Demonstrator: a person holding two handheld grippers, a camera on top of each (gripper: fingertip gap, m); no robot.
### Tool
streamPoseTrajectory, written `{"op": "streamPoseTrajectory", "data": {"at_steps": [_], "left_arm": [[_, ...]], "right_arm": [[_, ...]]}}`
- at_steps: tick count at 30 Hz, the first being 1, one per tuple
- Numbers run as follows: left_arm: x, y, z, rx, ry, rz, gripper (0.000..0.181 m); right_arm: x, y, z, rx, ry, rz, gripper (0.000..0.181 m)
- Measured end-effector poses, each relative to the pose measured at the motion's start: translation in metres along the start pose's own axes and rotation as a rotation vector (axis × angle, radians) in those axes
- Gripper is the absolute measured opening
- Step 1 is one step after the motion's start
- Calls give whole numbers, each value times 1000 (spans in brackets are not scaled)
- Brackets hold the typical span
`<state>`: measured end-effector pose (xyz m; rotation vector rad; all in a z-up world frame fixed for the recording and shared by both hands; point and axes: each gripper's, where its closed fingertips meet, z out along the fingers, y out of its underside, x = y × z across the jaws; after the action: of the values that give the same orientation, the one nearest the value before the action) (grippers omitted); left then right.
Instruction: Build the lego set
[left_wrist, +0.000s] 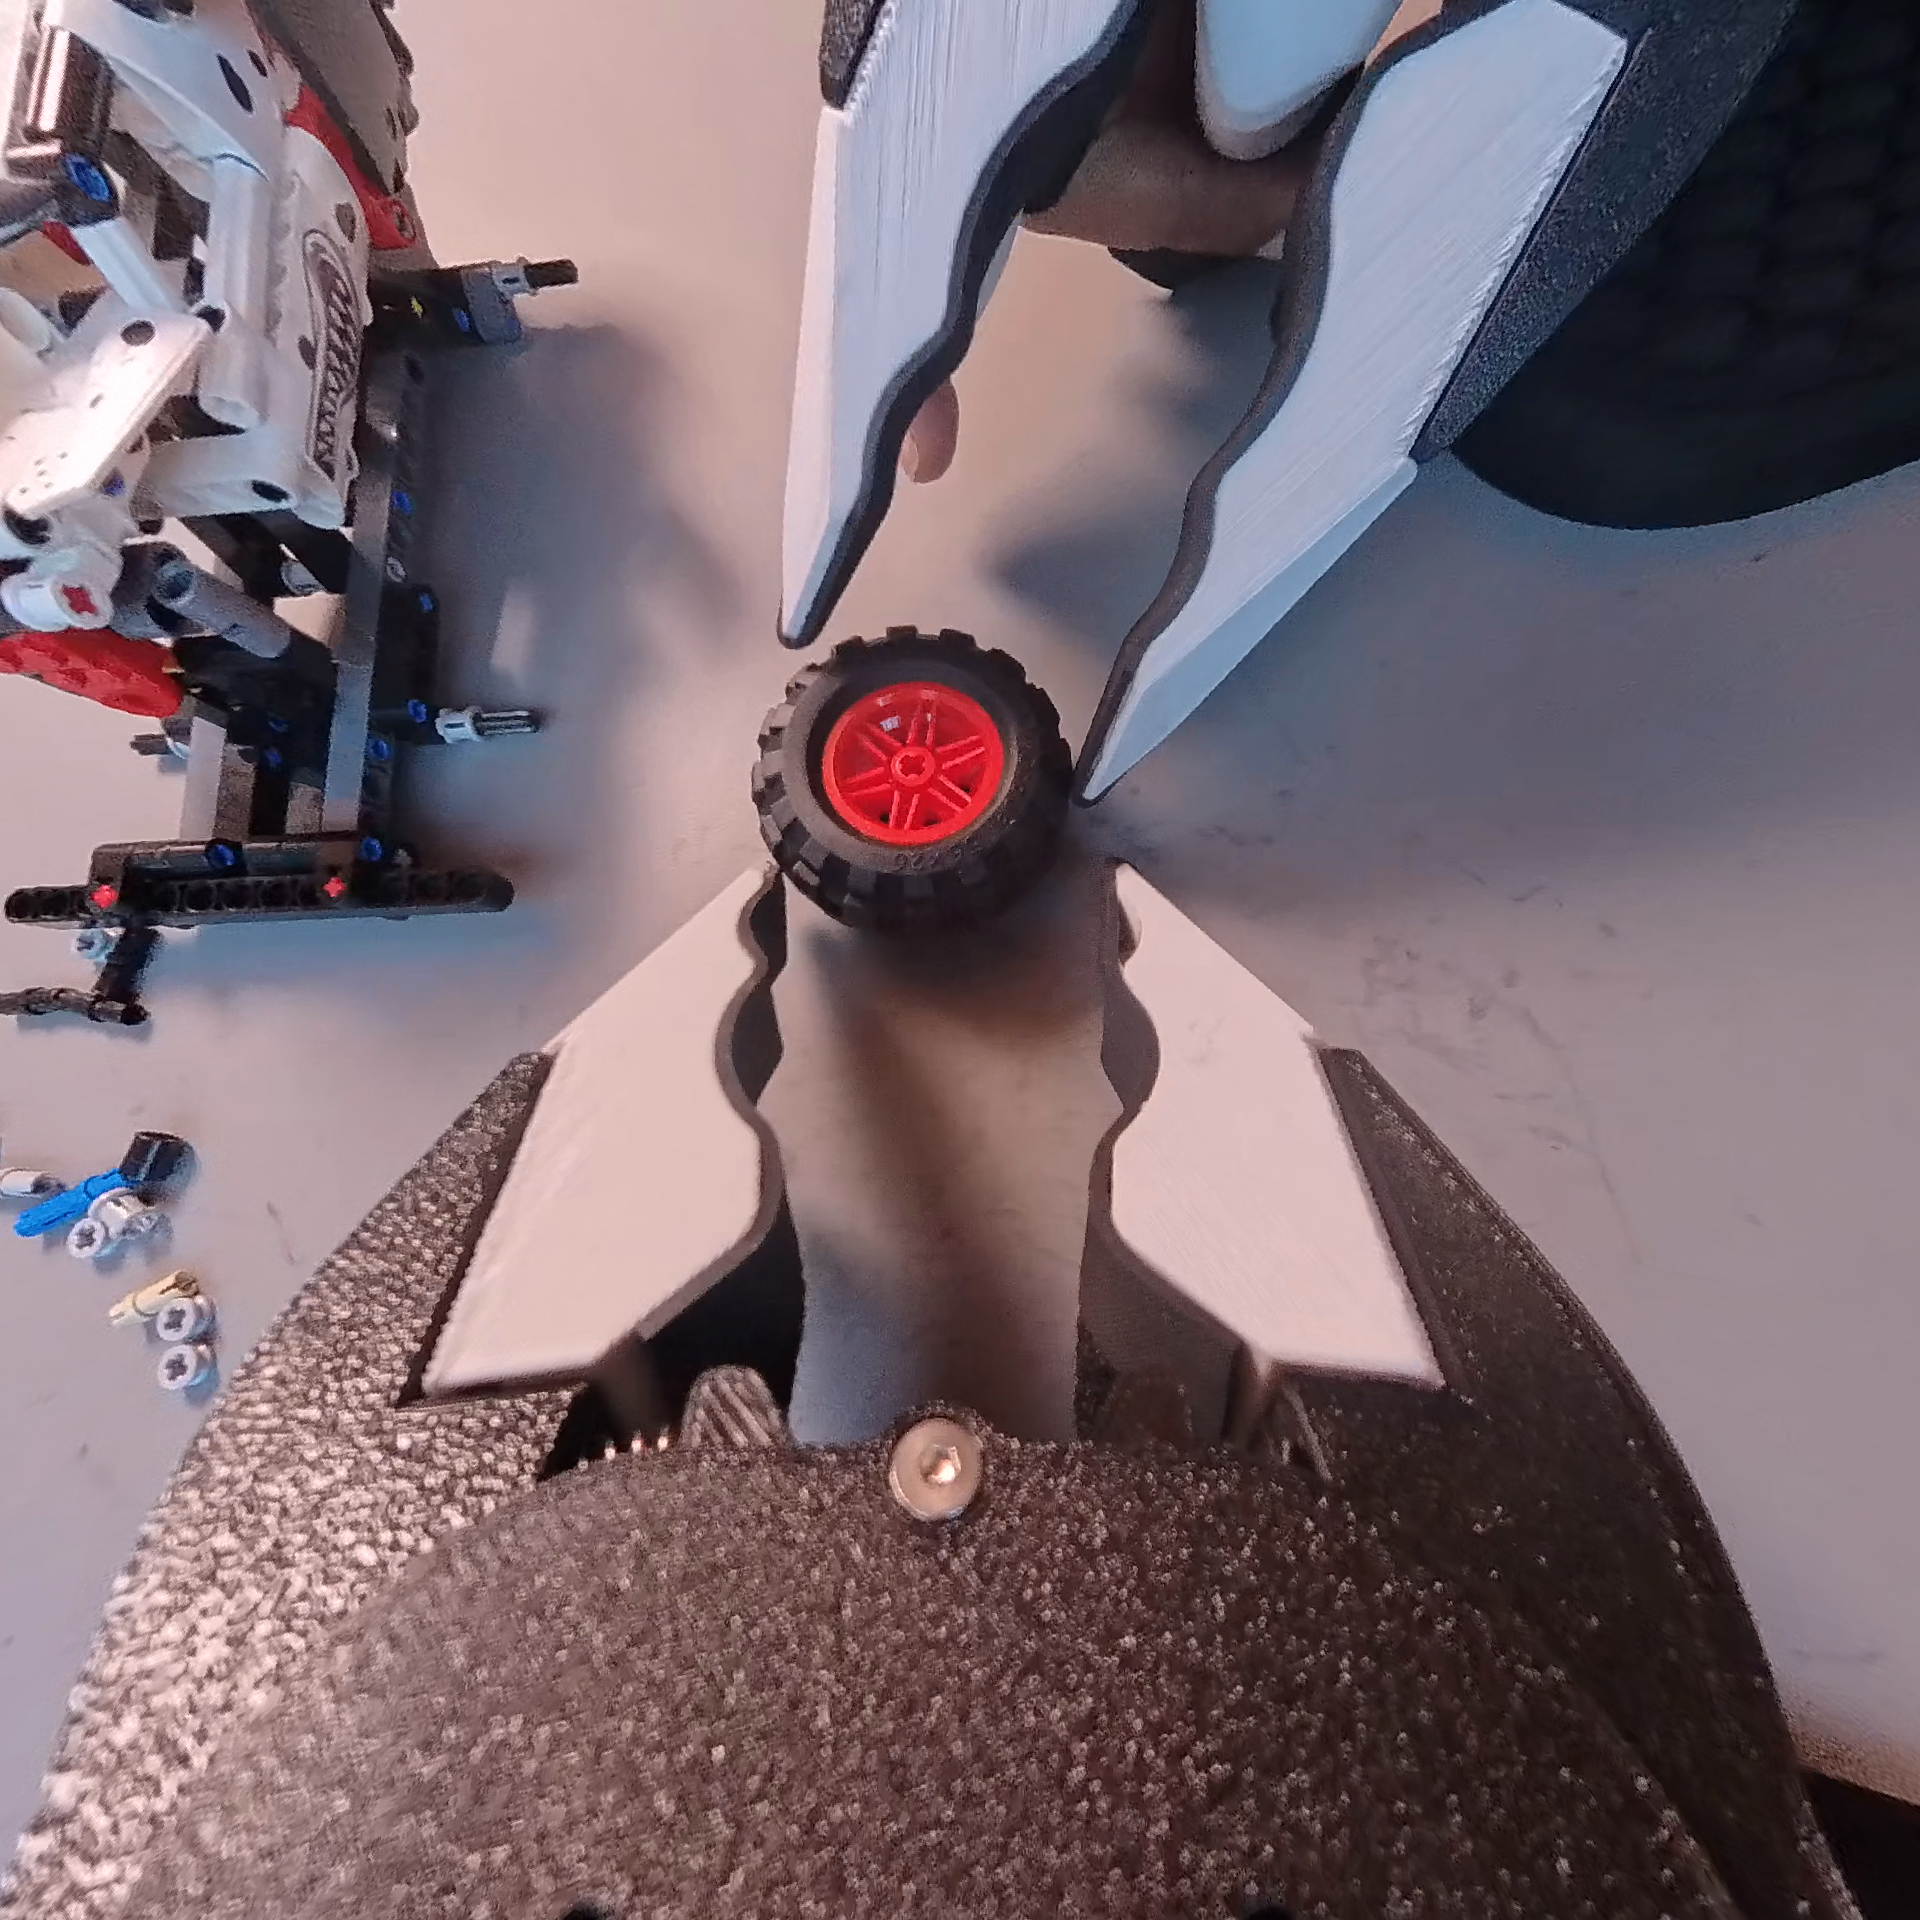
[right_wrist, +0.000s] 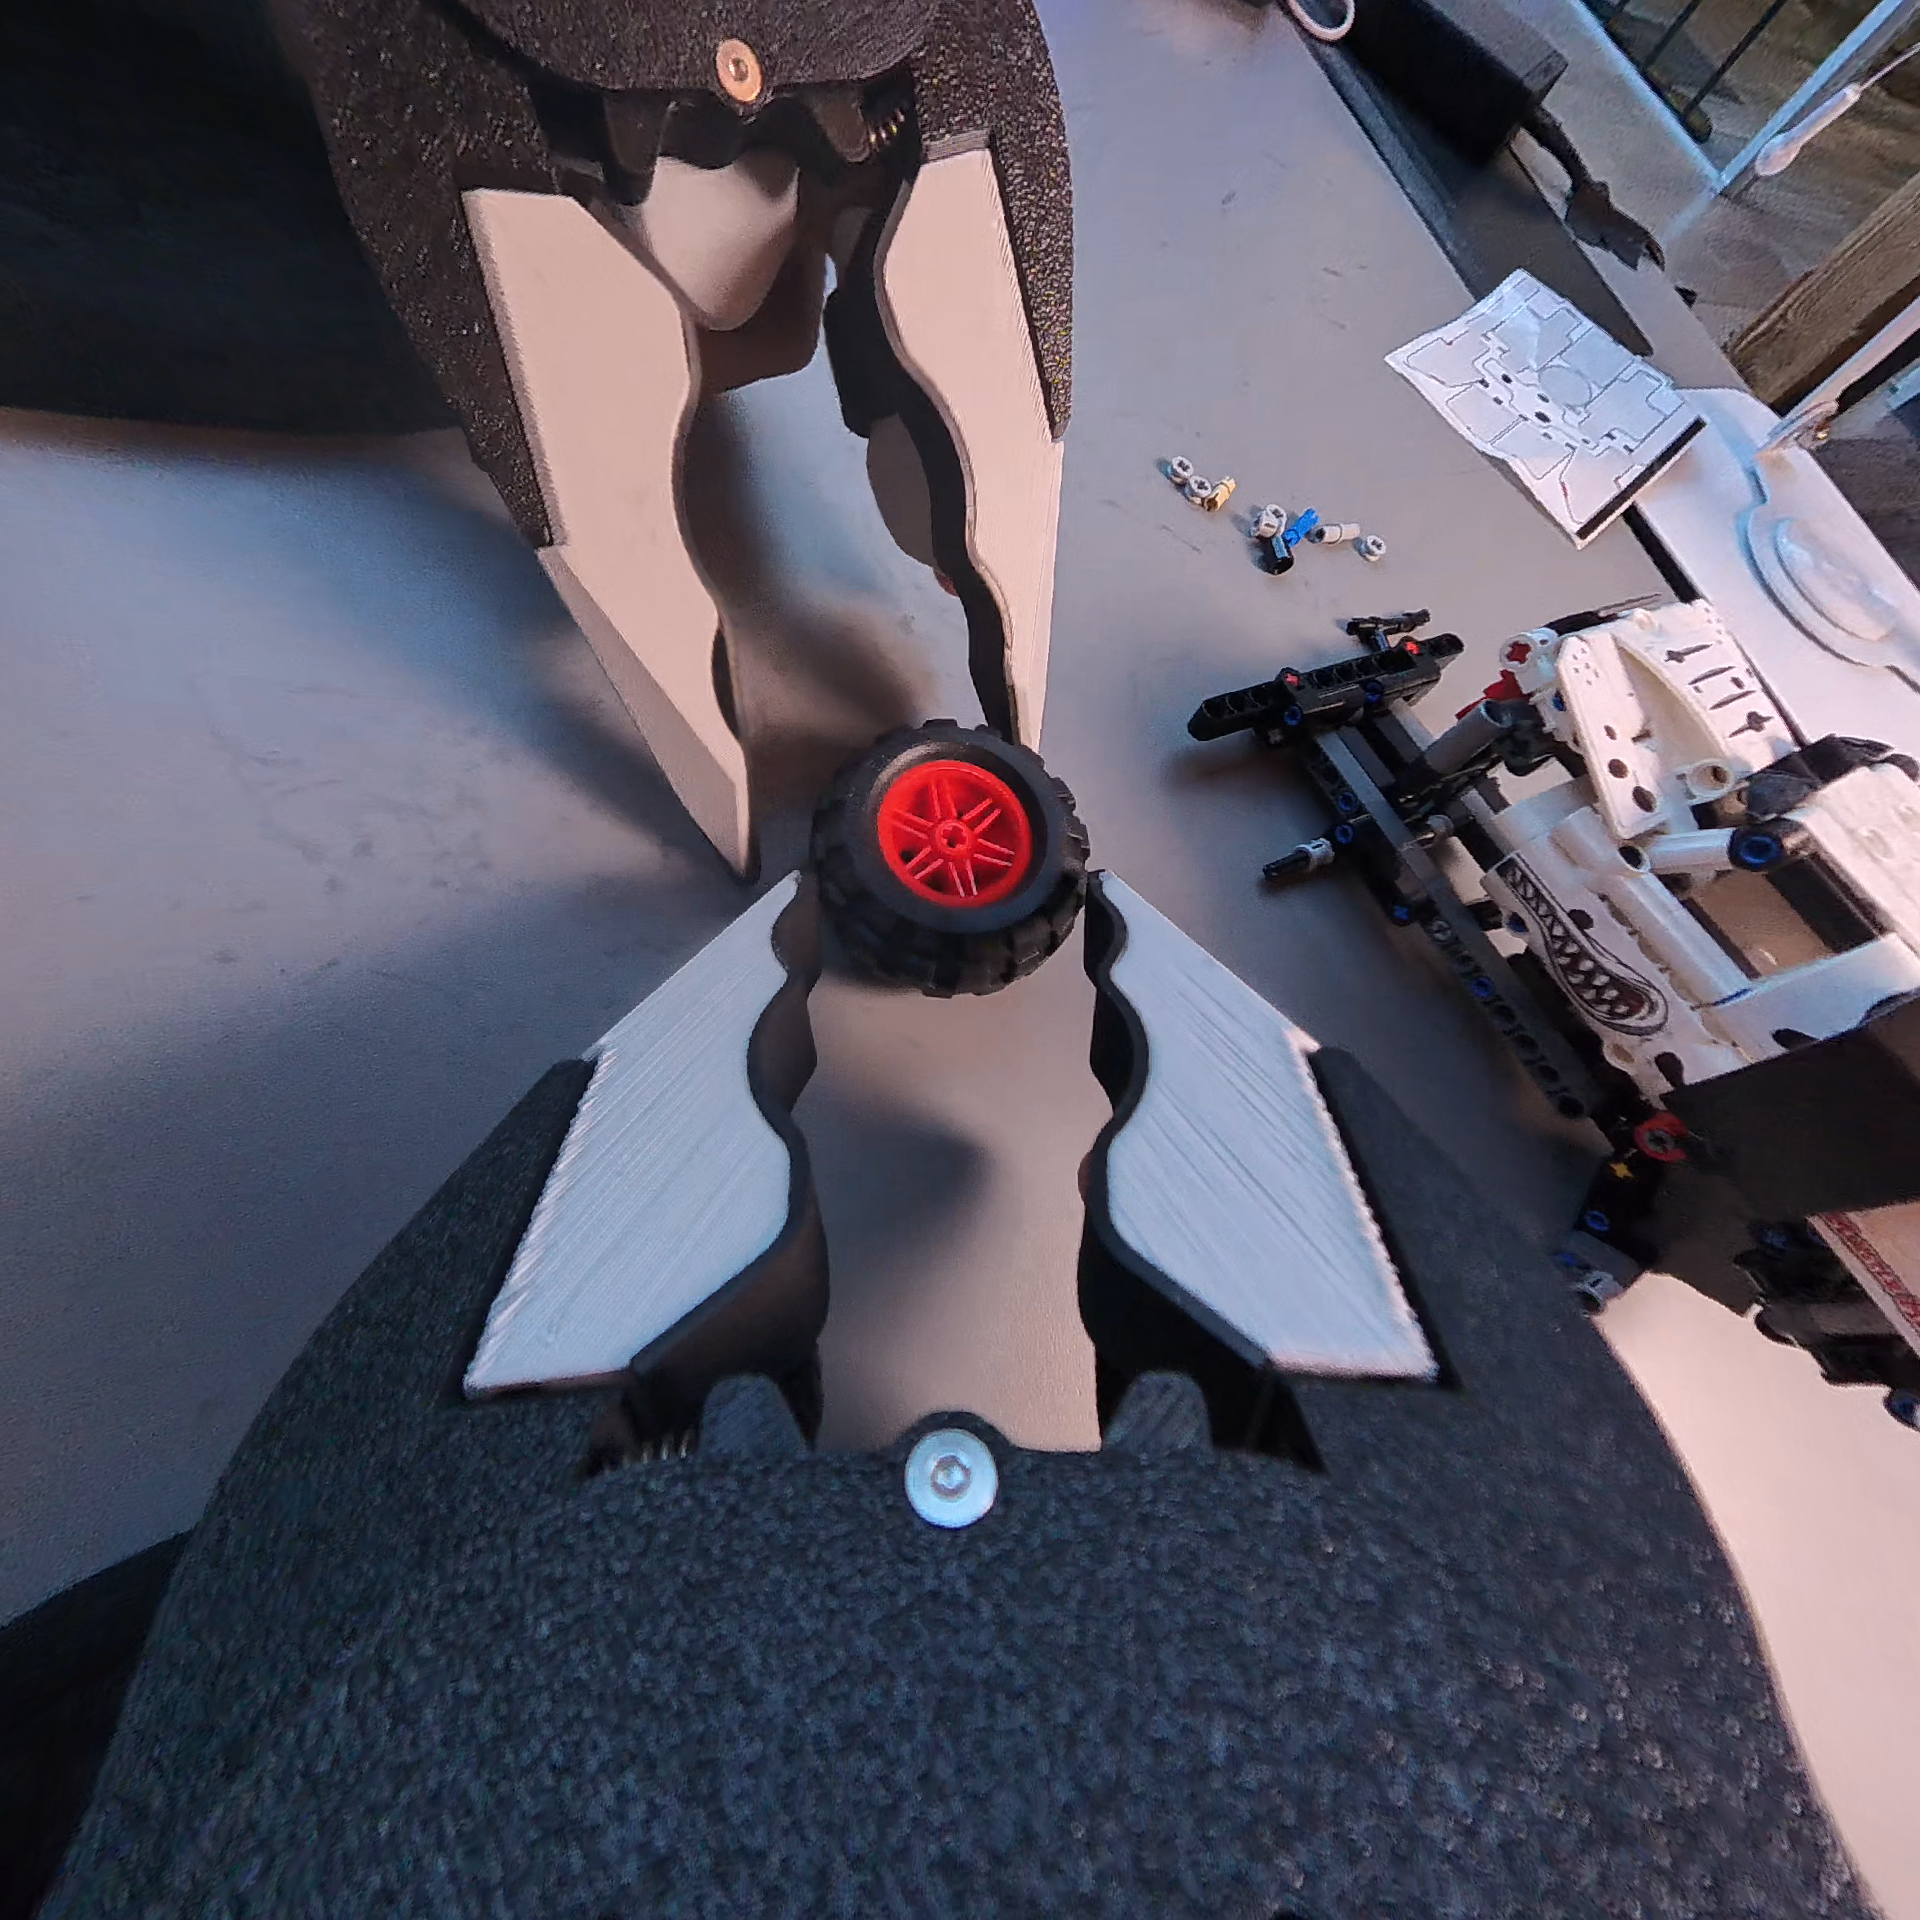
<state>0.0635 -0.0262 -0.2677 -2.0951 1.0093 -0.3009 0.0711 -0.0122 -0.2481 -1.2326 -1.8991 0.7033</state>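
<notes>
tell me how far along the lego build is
Done: the white truck body sits on its black chassis. In hand: both tools, left and right, sit open around one red-hubbed wheel on the table; neither grips it. Left: the bare axle pin has no wheel, and small loose pieces remain unused.

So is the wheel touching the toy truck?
Apart. The right wrist view shows bare table between the wheel and the toy truck.

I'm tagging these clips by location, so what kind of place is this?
Probably a hobby or workshop table indoors. A half-built white and black lego vehicle sits on the grey tabletop, with loose small pins, a sticker sheet, and a red-hubbed wheel between the two grippers.
</notes>
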Motion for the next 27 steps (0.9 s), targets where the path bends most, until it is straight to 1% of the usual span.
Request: {"op": "streamPoseTrajectory", "data": {"at_steps": [3,5,10,14,18,20,22,23,27], "left_arm": [[0,-2,-2,18,-9,5,62],[-2,-6,-6,53,-10,-10,64],[-15,-23,-27,229,-20,-102,67],[-37,-32,-44,341,-115,-118,69],[-62,-36,-54,410,-200,-158,69],[-78,-36,-55,418,-235,-177,69],[-94,-35,-52,397,-246,-209,72],[-101,-33,-48,373,-243,-227,76],[-116,-29,-26,263,-199,-254,94]], "right_arm": [[0,1,1,-14,9,-3,49],[1,2,1,-19,13,-1,50],[5,2,-1,-8,30,22,52],[5,0,-3,3,28,29,56],[3,-5,3,4,-1,37,64],[0,-7,10,-15,-51,52,67],[-2,-3,17,-56,-85,64,62],[3,-1,18,-74,-66,58,57],[5,0,10,-59,-76,81,56]]}}
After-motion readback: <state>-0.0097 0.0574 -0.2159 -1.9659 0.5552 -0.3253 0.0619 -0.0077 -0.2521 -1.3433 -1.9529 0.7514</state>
